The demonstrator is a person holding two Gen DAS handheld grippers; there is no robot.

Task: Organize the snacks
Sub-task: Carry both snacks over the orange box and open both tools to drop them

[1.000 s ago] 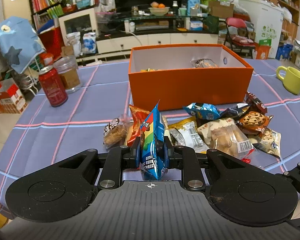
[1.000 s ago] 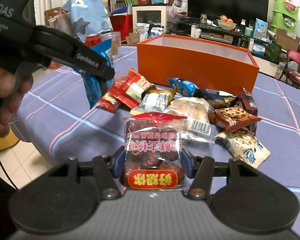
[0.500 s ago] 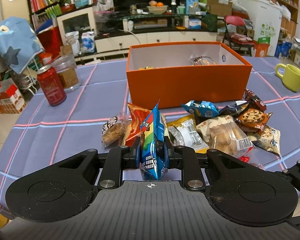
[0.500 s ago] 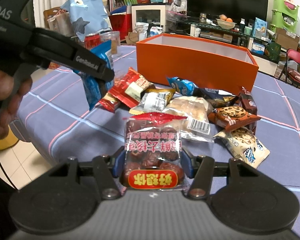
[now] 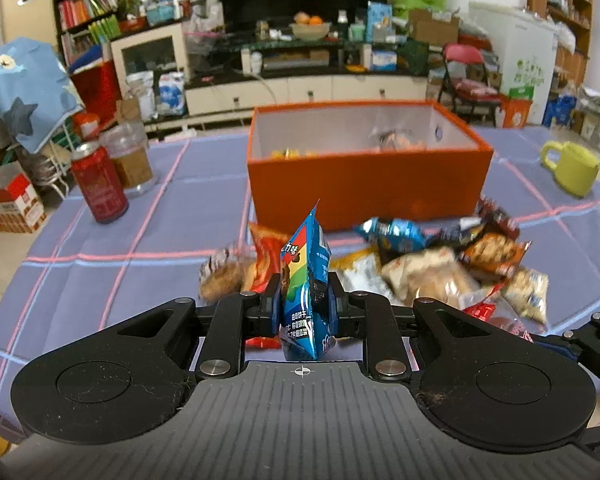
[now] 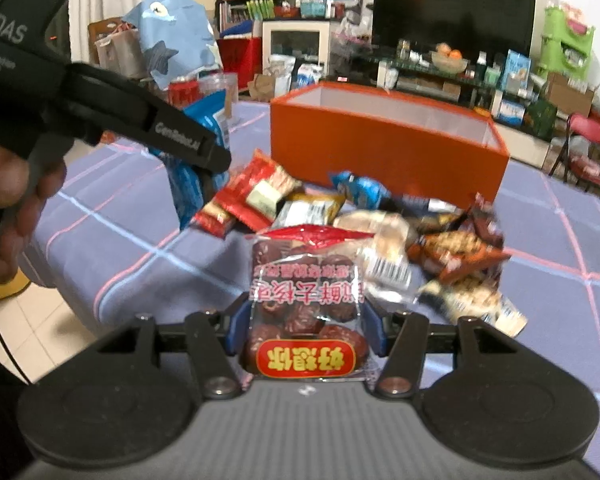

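Two packets held above desk (image 5: 172,200): left tongs (image 5: 305,308) clamped on thin blue packet (image 5: 306,280); right tongs (image 6: 306,328) half-wide around date packet (image 6: 306,300). Both light, crinkly, slippery; grip mid-body. Orange box (image 5: 364,184) beyond.

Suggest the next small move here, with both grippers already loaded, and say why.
Probably carry the left gripper forward over the orange box and release there. It is shut on the blue packet, the right gripper is shut on the bag of red dates, and the box is open-topped with room.
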